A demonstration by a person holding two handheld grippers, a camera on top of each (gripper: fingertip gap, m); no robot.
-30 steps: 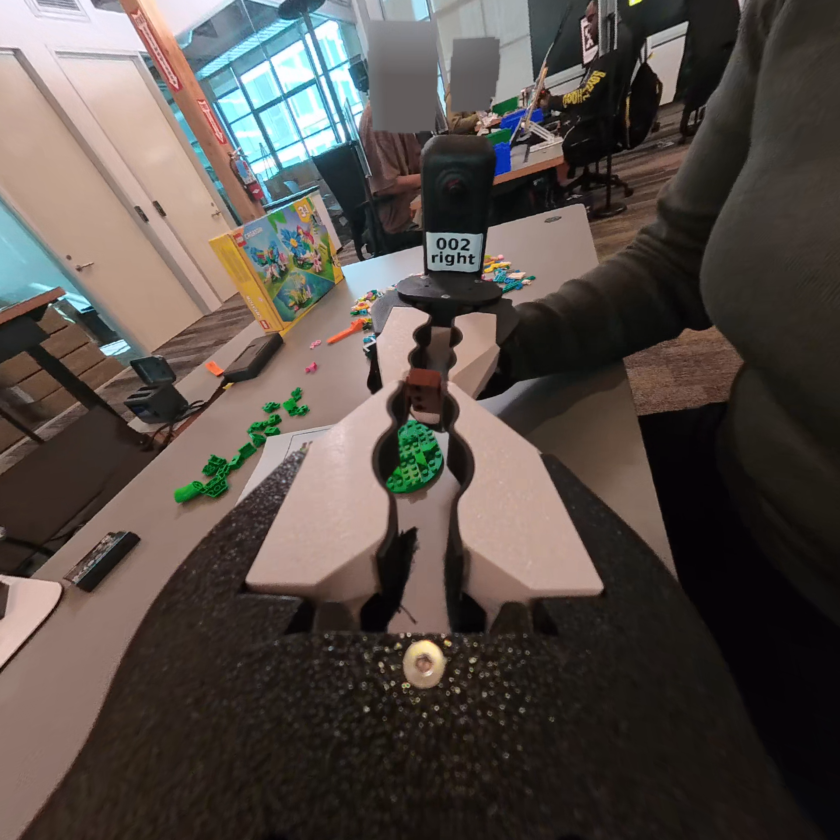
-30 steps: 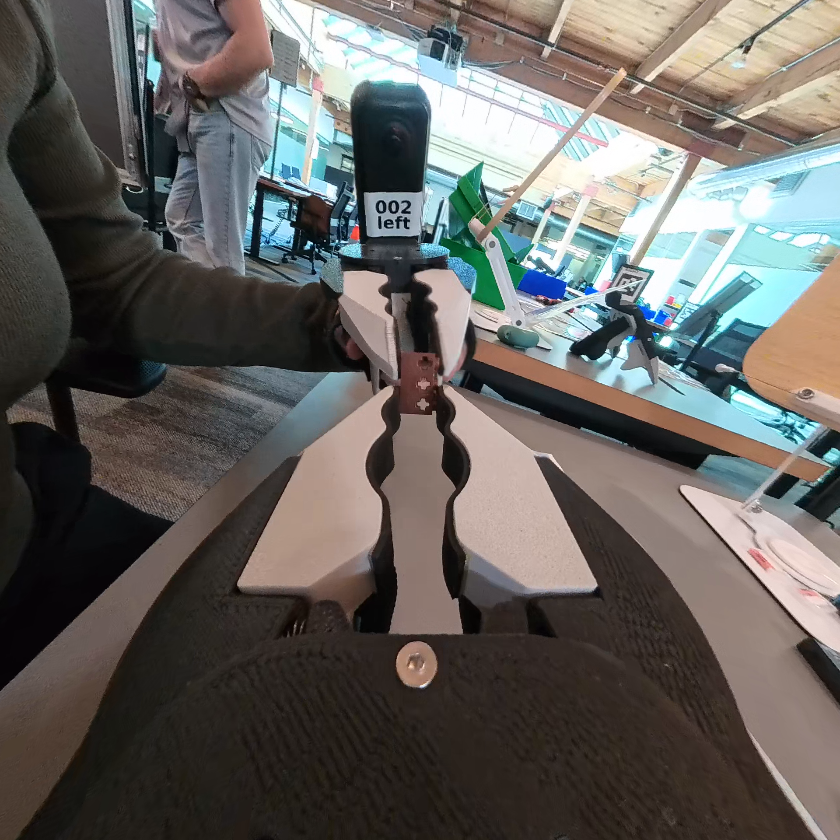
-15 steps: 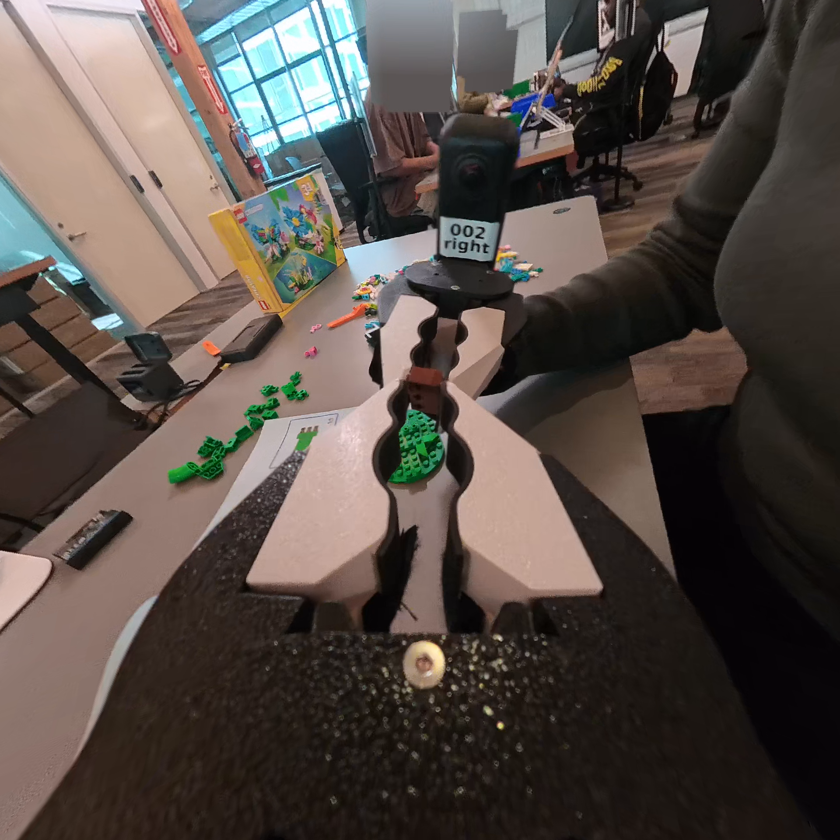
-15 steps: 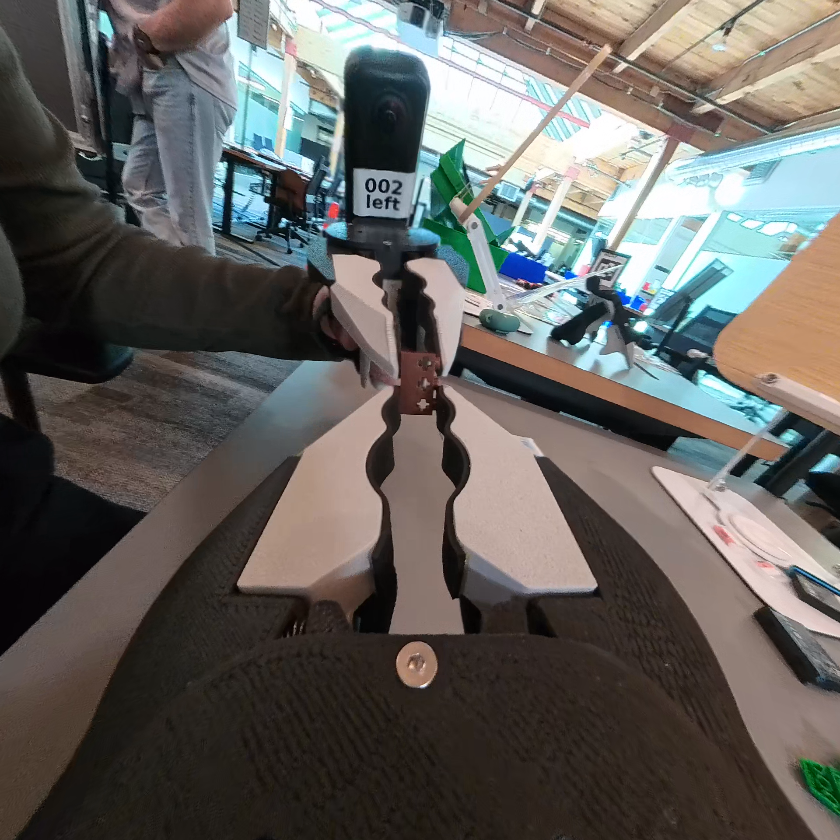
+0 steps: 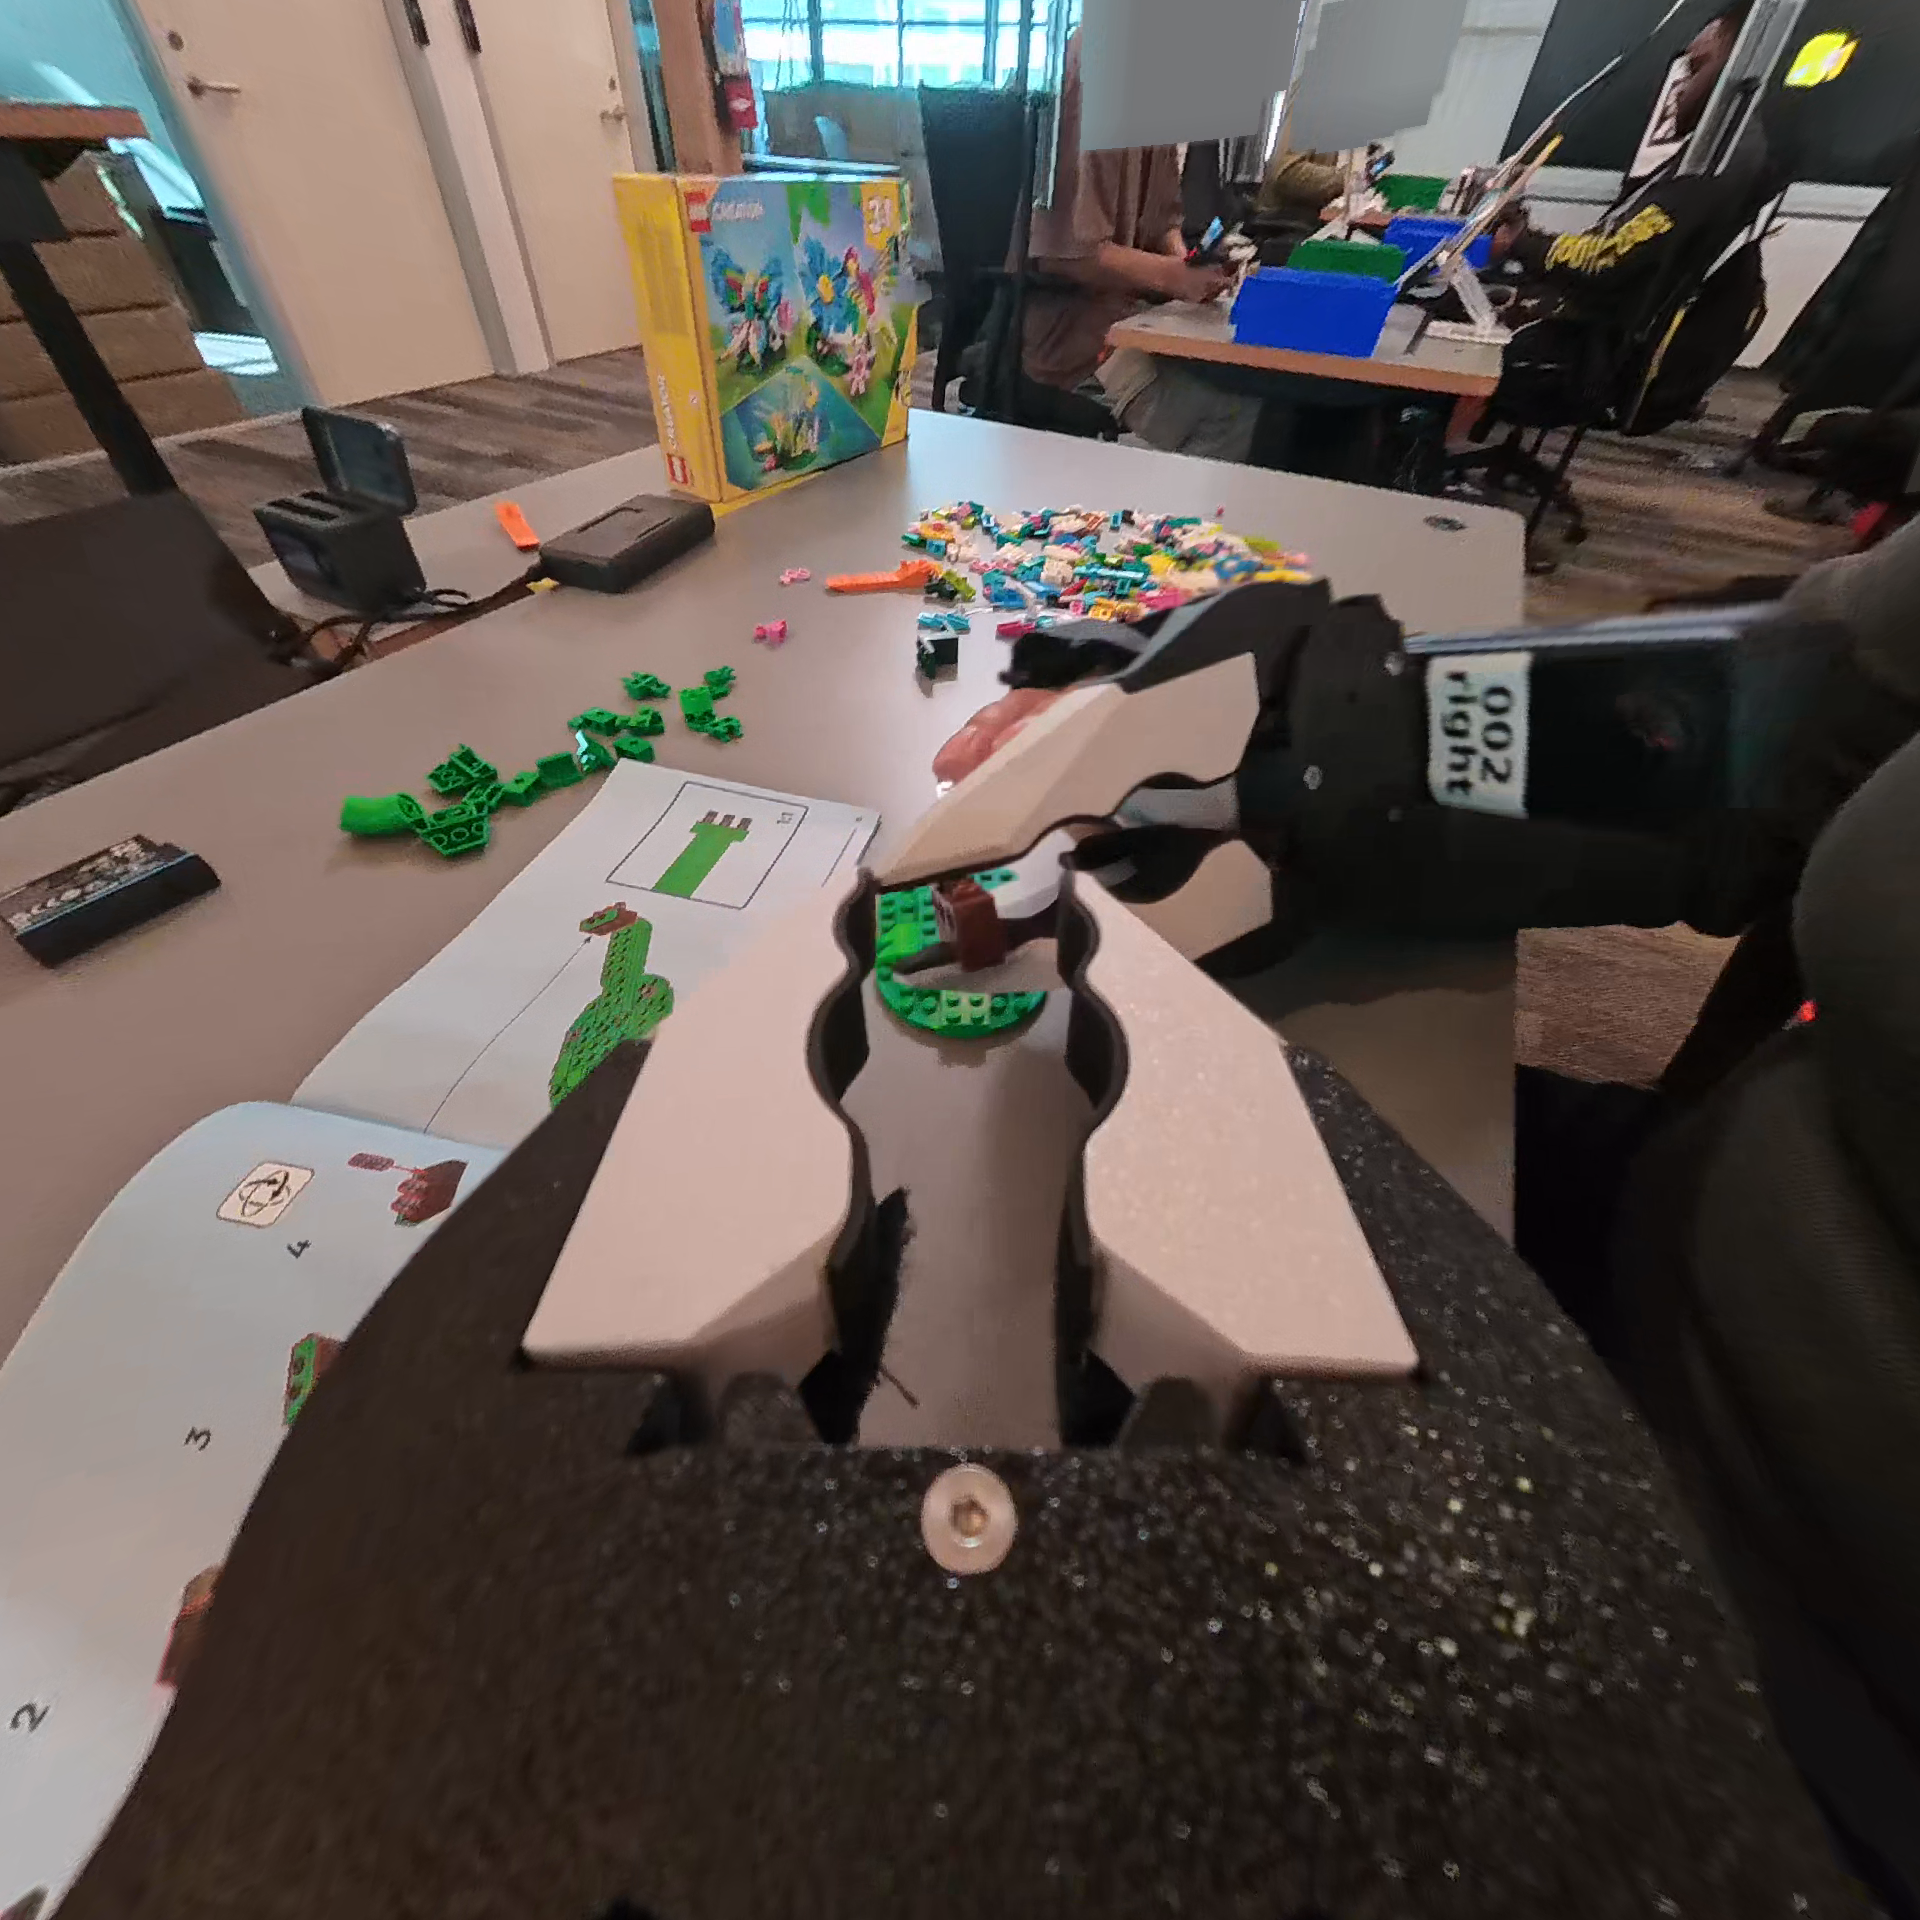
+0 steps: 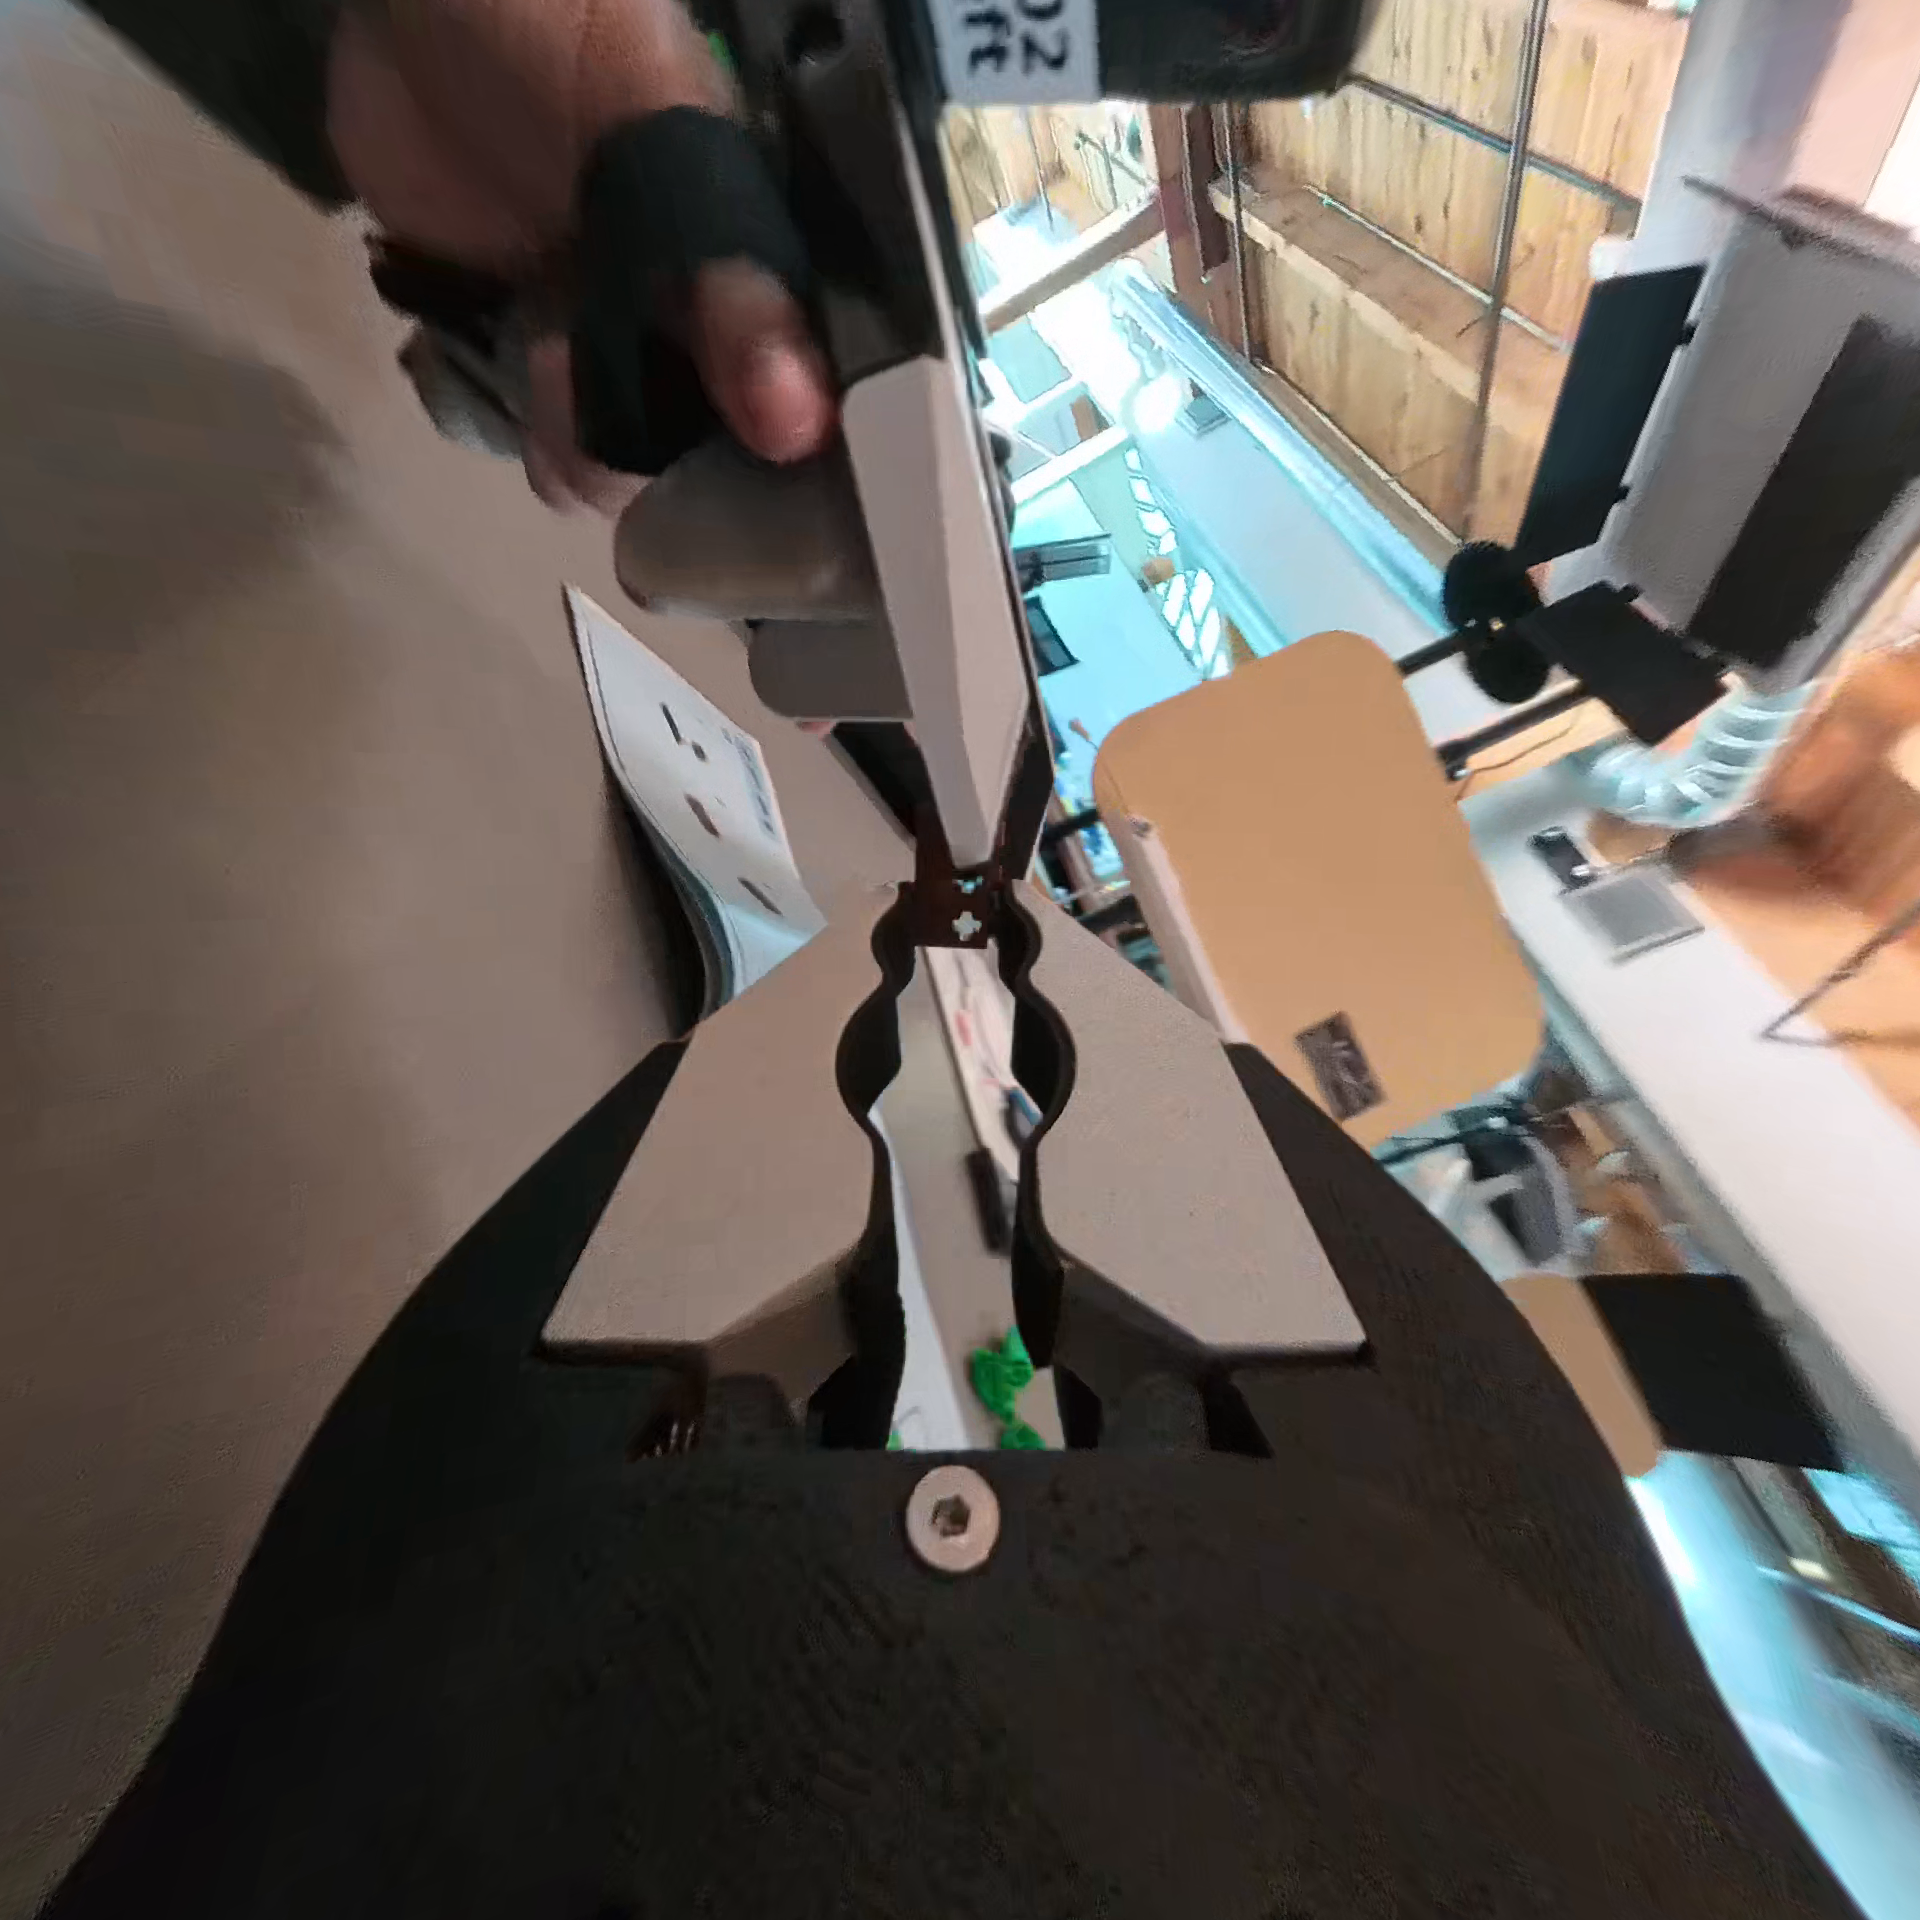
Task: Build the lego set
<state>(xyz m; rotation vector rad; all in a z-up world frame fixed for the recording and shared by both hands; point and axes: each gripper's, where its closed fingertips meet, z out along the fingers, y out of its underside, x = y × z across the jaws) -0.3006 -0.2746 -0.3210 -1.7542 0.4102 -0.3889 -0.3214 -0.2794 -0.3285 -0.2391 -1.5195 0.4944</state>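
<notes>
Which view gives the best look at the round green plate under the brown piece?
The left wrist view: the round green plate lies on the table beyond the left hand-held gripper, studs visible, with the brown piece above it. The right wrist view shows only the brown piece, not the plate.

Matt grey counter (image 5: pixel 312 966); glossy plastic green bricks (image 5: pixel 540 764); smooth paper instruction booklet (image 5: pixel 499 997); glossy cardboard box (image 5: pixel 769 322); grainy matt left tongs (image 5: pixel 961 914).

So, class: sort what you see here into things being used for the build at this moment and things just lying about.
In use:
brown piece
green plate
left tongs
right tongs
instruction booklet

Lying about:
set box
loose green pieces
mixed coloured pile
black charger case
</notes>
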